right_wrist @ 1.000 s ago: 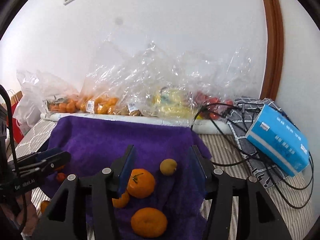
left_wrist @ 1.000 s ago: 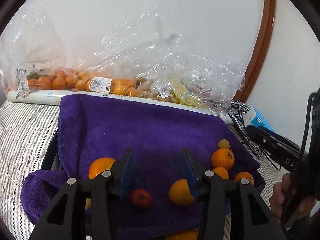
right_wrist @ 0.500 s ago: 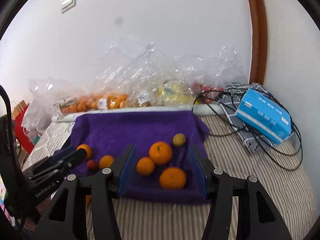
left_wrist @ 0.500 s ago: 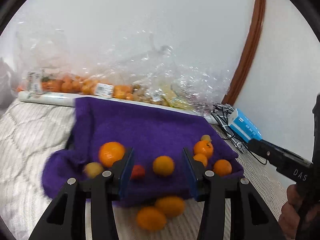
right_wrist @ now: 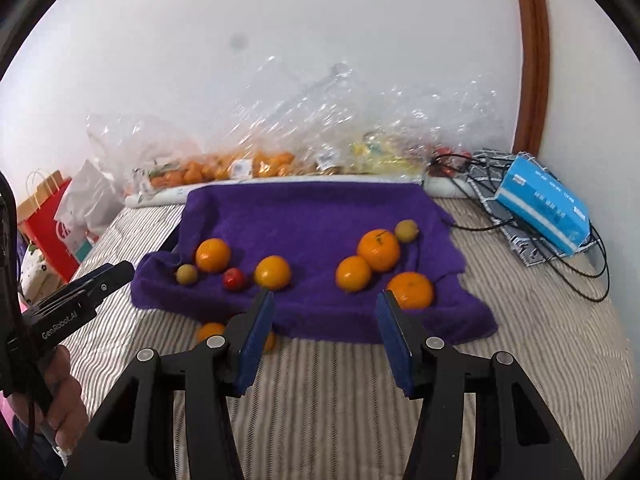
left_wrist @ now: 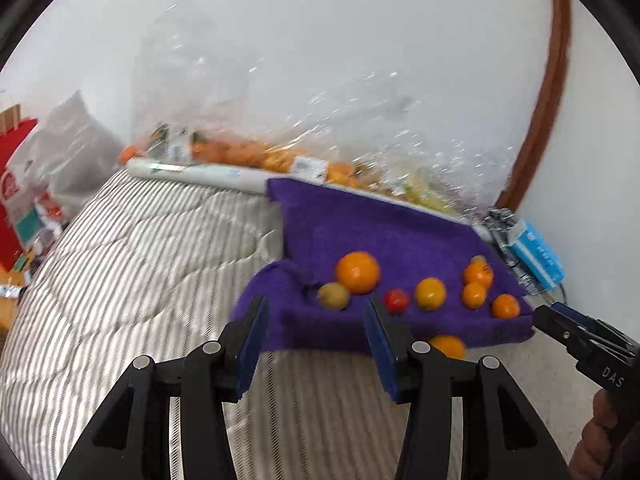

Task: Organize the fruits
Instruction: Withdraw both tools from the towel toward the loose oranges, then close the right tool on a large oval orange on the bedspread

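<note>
Oranges [right_wrist: 378, 250], two small yellow-green fruits [right_wrist: 187, 274] and one red fruit [right_wrist: 234, 279] are lying scattered mid-frame on a purple towel [right_wrist: 304, 216]; two more oranges [right_wrist: 210, 331] are sitting just off its near edge.

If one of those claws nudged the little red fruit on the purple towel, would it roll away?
Probably a little: the red fruit looks round and smooth. The purple towel looks plush, so it would likely slow it. An orange already lies off the towel on the striped bedding.
</note>
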The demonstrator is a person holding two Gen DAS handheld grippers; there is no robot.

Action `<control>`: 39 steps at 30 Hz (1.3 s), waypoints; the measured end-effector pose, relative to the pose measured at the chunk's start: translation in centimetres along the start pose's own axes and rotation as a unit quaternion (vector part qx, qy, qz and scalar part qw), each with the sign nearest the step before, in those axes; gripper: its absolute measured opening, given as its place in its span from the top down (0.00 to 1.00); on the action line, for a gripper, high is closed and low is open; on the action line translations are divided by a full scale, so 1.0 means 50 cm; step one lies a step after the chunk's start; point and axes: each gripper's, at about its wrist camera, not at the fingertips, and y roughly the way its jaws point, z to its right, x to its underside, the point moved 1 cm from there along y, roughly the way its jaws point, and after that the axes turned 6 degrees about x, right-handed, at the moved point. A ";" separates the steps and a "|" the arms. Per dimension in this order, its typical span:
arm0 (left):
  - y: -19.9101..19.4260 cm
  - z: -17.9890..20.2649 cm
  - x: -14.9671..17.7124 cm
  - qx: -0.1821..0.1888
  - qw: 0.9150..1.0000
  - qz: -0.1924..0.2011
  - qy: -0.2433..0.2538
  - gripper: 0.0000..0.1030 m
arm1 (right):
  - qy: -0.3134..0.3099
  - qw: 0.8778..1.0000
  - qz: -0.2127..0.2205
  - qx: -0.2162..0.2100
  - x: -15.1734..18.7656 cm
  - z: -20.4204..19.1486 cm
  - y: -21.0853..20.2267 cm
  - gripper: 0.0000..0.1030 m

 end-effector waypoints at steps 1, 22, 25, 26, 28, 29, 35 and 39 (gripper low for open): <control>-0.002 -0.006 0.005 -0.003 1.000 -0.005 -0.002 0.55 | -0.004 1.000 -0.002 0.001 0.002 -0.009 0.002 0.50; -0.007 -0.044 0.023 0.002 0.999 -0.017 -0.033 0.53 | -0.050 0.996 -0.057 -0.037 0.051 -0.104 0.098 0.63; -0.002 -0.047 0.023 0.000 0.999 -0.019 -0.036 0.53 | -0.051 0.996 -0.065 -0.043 0.050 -0.106 0.115 0.63; 0.000 -0.049 0.024 -0.001 0.999 -0.021 -0.038 0.53 | -0.052 0.996 -0.066 -0.043 0.050 -0.108 0.119 0.63; 0.004 -0.054 0.023 0.000 0.999 -0.026 -0.044 0.53 | -0.053 0.995 -0.066 -0.052 0.049 -0.110 0.125 0.63; 0.005 -0.056 0.023 0.001 0.999 -0.027 -0.047 0.53 | -0.053 0.995 -0.068 -0.055 0.048 -0.111 0.128 0.63; 0.010 -0.063 0.024 -0.002 0.998 -0.032 -0.053 0.53 | -0.067 0.993 -0.082 -0.054 0.056 -0.133 0.157 0.63; 0.016 -0.062 0.025 -0.005 0.998 -0.035 -0.050 0.53 | -0.069 0.994 -0.070 -0.055 0.058 -0.135 0.154 0.65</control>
